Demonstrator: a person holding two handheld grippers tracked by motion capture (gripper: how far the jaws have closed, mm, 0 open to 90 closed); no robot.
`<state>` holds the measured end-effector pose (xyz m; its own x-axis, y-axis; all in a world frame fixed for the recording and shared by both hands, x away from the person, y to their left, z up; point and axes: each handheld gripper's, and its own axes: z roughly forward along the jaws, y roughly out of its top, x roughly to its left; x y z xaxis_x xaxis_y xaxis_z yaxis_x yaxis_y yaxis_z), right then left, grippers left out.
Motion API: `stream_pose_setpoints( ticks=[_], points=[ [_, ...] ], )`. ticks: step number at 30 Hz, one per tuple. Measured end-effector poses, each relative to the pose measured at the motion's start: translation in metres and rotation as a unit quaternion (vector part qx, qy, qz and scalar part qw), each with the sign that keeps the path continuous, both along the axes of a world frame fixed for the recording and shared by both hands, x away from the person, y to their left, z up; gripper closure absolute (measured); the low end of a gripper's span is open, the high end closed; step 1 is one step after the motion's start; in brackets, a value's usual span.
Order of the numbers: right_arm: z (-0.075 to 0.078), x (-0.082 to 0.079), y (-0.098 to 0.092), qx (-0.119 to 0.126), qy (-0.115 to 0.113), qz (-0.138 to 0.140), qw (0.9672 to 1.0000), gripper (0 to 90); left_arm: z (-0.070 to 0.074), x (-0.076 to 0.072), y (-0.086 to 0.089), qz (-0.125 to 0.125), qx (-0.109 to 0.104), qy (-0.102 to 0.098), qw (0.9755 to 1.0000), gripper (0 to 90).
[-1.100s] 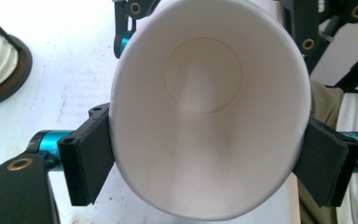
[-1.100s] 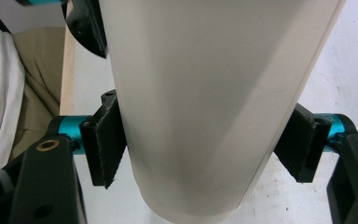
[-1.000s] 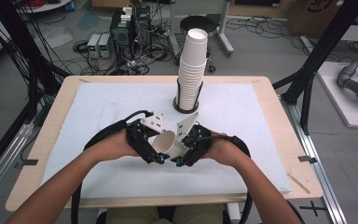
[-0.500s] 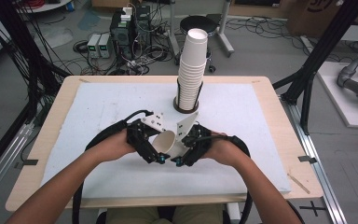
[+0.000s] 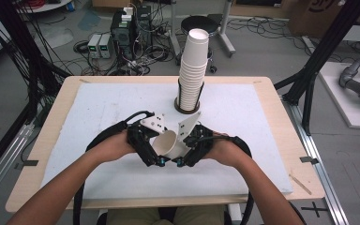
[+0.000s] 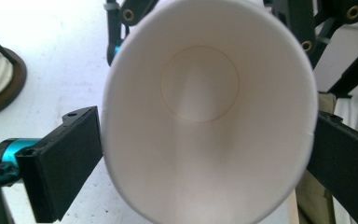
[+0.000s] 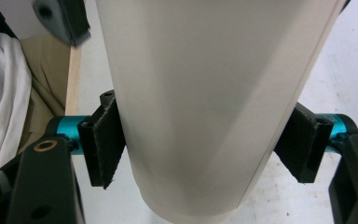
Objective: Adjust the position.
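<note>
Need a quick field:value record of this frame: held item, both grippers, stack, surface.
held item: single white paper cup, lying sideways between the two grippers, mouth toward the left gripper view's camera
left gripper: jaws have just been opening, flank the cup's rim; contact unclear
right gripper: pads press the cup's sides, shut on it
stack: tall stack of paper cups upright in a dark holder, behind the hands
surface: white mat on wooden table
</note>
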<state>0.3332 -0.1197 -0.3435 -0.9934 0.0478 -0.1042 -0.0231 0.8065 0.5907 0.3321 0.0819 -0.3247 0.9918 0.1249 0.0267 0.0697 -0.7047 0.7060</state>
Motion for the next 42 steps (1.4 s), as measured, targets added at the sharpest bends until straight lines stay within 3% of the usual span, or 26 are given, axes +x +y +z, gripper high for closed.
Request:
stream_pose_setpoints(
  ticks=[4,8,10,13,14,15,16,18,19,20,21,22,23,25,26,27,28,30,33,34,35,36,38,40,41,42],
  points=[
    [-0.001,0.001,-0.005,0.01,-0.001,-0.003,0.9999,26.3,0.004,0.0,0.012,-0.019,-0.017,0.004,0.9997,2.2],
    [-0.006,0.001,-0.016,0.026,0.001,-0.02,0.9995,26.3,0.006,0.002,0.025,0.012,-0.035,-0.01,0.9993,2.2],
    [-0.008,0.001,-0.024,0.045,0.002,-0.034,0.9984,26.3,0.005,0.002,0.035,0.032,-0.07,-0.012,0.997,2.2],
    [-0.012,0.001,-0.042,0.081,0.005,-0.062,0.9948,25.8,0.002,0.003,0.05,0.079,-0.109,-0.026,0.9906,2.2],
    [-0.012,0.001,-0.042,0.081,0.005,-0.062,0.9948,25.8,-0.001,0.004,0.055,0.1,-0.116,-0.029,0.9877,2.2],
    [-0.015,0.001,-0.052,0.099,0.004,-0.077,0.9921,25.6,-0.007,0.004,0.065,0.131,-0.137,-0.024,0.9816,2.2],
    [-0.015,0.001,-0.052,0.099,0.004,-0.077,0.9921,25.6,-0.007,0.004,0.065,0.131,-0.137,-0.024,0.9816,2.2],
    [-0.018,0.001,-0.062,0.122,0.001,-0.094,0.988,25.6,-0.014,0.004,0.074,0.154,-0.155,-0.019,0.9758,2.2],
    [-0.021,-0.001,-0.072,0.145,-0.003,-0.114,0.9828,25.4,-0.018,0.003,0.079,0.164,-0.164,-0.02,0.9725,2.2],
    [-0.021,-0.001,-0.072,0.145,-0.003,-0.114,0.9828,25.4,-0.022,0.002,0.083,0.176,-0.173,-0.022,0.9689,2.2],
    [-0.025,-0.002,-0.082,0.169,-0.009,-0.135,0.9763,25.1,-0.026,0.0,0.086,0.189,-0.179,-0.026,0.9651,2.2],
    [-0.025,-0.002,-0.082,0.169,-0.009,-0.135,0.9763,25.1,-0.03,-0.001,0.09,0.201,-0.19,-0.024,0.9608,2.2],
    [-0.029,-0.004,-0.09,0.187,-0.012,-0.157,0.9696,25.0,-0.034,-0.002,0.093,0.211,-0.203,-0.02,0.9558,2.2],
    [-0.032,-0.004,-0.094,0.193,-0.016,-0.165,0.967,24.9,-0.04,-0.004,0.1,0.229,-0.218,-0.027,0.9485,2.2],
    [-0.034,-0.005,-0.098,0.199,-0.02,-0.175,0.9641,24.9,-0.044,-0.006,0.102,0.236,-0.225,-0.03,0.9448,2.2],
    [-0.038,-0.007,-0.105,0.216,-0.024,-0.193,0.9568,24.8,-0.047,-0.007,0.104,0.239,-0.233,-0.03,0.9424,2.2],
    [-0.038,-0.007,-0.105,0.216,-0.024,-0.193,0.9568,24.8,-0.05,-0.008,0.106,0.246,-0.244,-0.028,0.9377,2.2],
    [-0.041,-0.008,-0.112,0.231,-0.027,-0.212,0.9491,24.6,-0.055,-0.009,0.111,0.262,-0.262,-0.025,0.9285,2.2],
    [-0.047,-0.009,-0.124,0.248,-0.033,-0.243,0.9372,24.5,-0.062,-0.009,0.114,0.277,-0.27,-0.04,0.9214,6.4],
    [-0.047,-0.009,-0.124,0.248,-0.033,-0.243,0.9372,24.5,-0.064,-0.009,0.115,0.28,-0.272,-0.044,0.9197,6.4],
    [-0.048,-0.01,-0.129,0.251,-0.039,-0.254,0.9331,24.5,-0.065,-0.01,0.116,0.285,-0.276,-0.05,0.9167,21.8],
    [-0.048,-0.01,-0.129,0.251,-0.039,-0.254,0.9331,24.5,-0.067,-0.011,0.117,0.291,-0.279,-0.055,0.9134,21.8],
    [-0.048,-0.011,-0.134,0.262,-0.037,-0.263,0.9279,24.3,-0.071,-0.011,0.118,0.301,-0.284,-0.062,0.9083,22.2],
    [-0.048,-0.012,-0.139,0.273,-0.039,-0.274,0.9215,24.2,-0.075,-0.011,0.117,0.326,-0.288,-0.055,0.8989,16.4],
    [-0.047,-0.013,-0.143,0.278,-0.043,-0.279,0.918,24.2,-0.075,-0.011,0.118,0.332,-0.286,-0.056,0.897,14.4],
    [-0.047,-0.013,-0.143,0.278,-0.043,-0.279,0.918,24.2,-0.076,-0.012,0.118,0.338,-0.286,-0.057,0.895,14.4]
  ],
)
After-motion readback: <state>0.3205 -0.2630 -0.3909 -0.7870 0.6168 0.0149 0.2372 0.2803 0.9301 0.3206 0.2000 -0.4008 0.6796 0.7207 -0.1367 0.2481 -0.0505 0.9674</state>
